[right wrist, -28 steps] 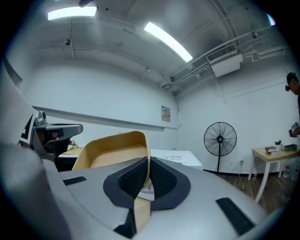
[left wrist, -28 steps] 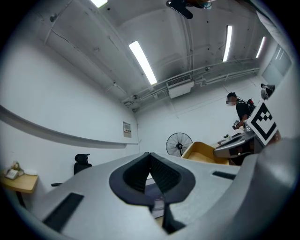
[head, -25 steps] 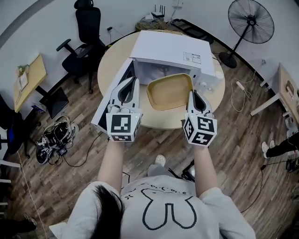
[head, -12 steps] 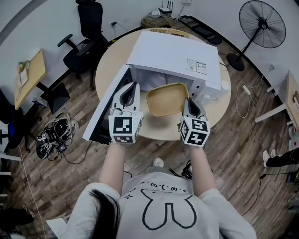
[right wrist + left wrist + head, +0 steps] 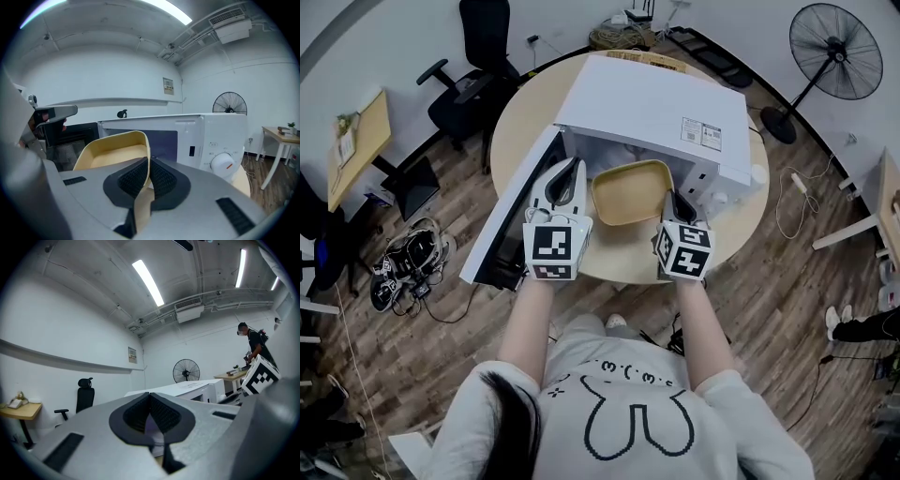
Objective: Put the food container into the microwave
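A shallow yellow food container point(image 5: 630, 192) hangs level in front of the white microwave point(image 5: 656, 98), just at its open cavity. My right gripper point(image 5: 676, 198) is shut on the container's right rim; in the right gripper view the rim point(image 5: 146, 154) stands pinched between the pads, with the microwave point(image 5: 211, 136) close behind. The microwave door point(image 5: 511, 220) swings open to the left. Beside the container's left side, over that door, my left gripper point(image 5: 569, 169) is shut with nothing in it; its jaws meet in the left gripper view point(image 5: 150, 401).
The microwave stands on a round wooden table point(image 5: 619, 261). A black office chair point(image 5: 483, 56) is behind it, a floor fan point(image 5: 834, 42) at the back right, cables point(image 5: 403, 277) on the floor at left. A person point(image 5: 255, 341) stands far off.
Both grippers have moved forward and slightly left, bringing the container from over the table's front up to the microwave opening. The right gripper's hold on the rim is unchanged.
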The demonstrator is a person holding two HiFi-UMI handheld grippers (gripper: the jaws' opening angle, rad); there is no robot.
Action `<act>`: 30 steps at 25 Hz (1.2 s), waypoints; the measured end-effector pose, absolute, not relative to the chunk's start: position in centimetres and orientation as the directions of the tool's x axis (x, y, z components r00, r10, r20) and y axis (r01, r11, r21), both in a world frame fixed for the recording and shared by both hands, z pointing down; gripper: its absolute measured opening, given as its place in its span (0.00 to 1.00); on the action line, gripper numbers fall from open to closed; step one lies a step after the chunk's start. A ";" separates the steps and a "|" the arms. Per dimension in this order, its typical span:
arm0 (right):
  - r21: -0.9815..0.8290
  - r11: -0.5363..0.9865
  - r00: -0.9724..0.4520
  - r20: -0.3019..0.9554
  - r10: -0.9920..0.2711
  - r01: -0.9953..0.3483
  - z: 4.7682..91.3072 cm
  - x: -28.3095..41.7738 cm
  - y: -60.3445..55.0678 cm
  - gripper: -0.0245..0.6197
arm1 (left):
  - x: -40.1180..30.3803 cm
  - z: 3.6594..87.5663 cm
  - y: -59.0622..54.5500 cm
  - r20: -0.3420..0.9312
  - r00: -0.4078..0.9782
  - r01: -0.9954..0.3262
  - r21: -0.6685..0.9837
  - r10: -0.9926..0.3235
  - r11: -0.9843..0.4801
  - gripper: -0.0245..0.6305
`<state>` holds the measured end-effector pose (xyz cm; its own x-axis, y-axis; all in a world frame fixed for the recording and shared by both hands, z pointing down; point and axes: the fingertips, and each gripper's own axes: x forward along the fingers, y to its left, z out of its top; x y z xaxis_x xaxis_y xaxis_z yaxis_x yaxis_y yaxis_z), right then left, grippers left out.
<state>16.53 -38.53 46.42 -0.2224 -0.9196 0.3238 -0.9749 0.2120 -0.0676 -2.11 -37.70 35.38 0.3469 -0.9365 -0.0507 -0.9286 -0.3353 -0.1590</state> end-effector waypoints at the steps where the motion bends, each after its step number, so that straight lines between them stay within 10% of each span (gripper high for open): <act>1: -0.072 0.206 -0.218 0.326 -0.920 -0.976 46.6 16.6 -38.8 0.09 | -2.1 35.4 -37.8 -0.054 0.349 -0.928 -0.161 -0.936 -0.337 0.05; 30: -0.161 0.035 -0.075 0.251 -0.965 -0.986 50.4 17.1 -44.8 0.09 | -2.0 37.9 -40.0 -0.226 0.462 -0.881 -0.231 -0.858 -0.414 0.05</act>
<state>17.09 -44.82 50.40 -0.0751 -0.9651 0.2509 -0.9864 0.0350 -0.1608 -2.01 -40.00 37.93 0.4623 -0.8575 -0.2257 -0.8806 -0.4140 -0.2307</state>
